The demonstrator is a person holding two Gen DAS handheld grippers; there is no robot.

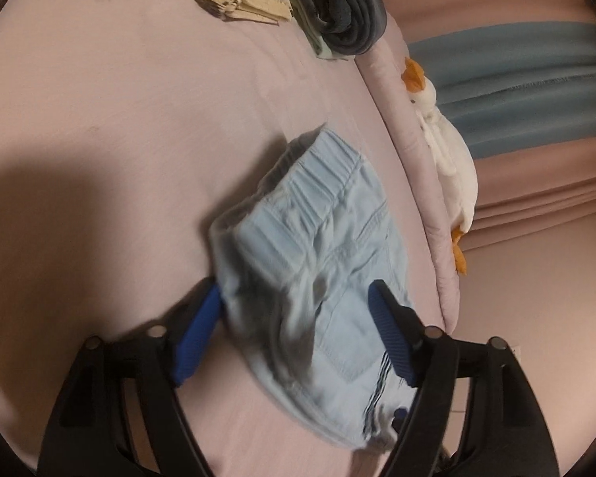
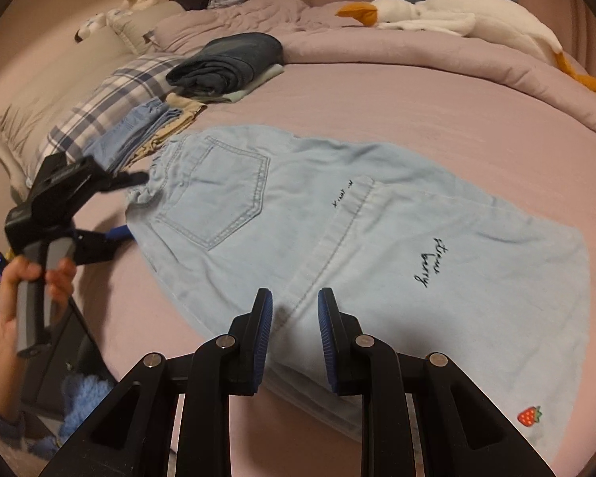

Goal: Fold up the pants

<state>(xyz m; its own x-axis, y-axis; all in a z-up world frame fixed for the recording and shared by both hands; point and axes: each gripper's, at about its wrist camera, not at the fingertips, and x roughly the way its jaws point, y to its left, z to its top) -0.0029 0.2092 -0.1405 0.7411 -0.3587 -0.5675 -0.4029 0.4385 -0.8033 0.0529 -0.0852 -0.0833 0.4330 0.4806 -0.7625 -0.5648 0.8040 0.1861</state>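
- Pale blue pants [image 2: 337, 214] are lying flat across the middle of the pink bed [image 2: 437, 95], back pocket up.
- Stitched writing at centre right is reading "straw berry"; a strawberry patch [image 2: 529, 415] is sitting lower right.
- Left gripper [image 1: 298, 310] is spreading wide around the waistband end.
- Right gripper [image 2: 295, 330] is hovering, fingers apart, gripping nothing.
- Folded clothes [image 2: 226, 65] are sitting upper left.

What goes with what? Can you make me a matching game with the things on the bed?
Things:
1. pants
2. goose toy
3. strawberry patch
4. dark folded clothes

Descriptions:
A. red, at the hem of a pant leg
B. light blue, spread flat on the pink sheet
C. white with an orange beak, lying on the rolled quilt
D. stacked on a pale garment near the pillows

Pairs: 1-B, 2-C, 3-A, 4-D
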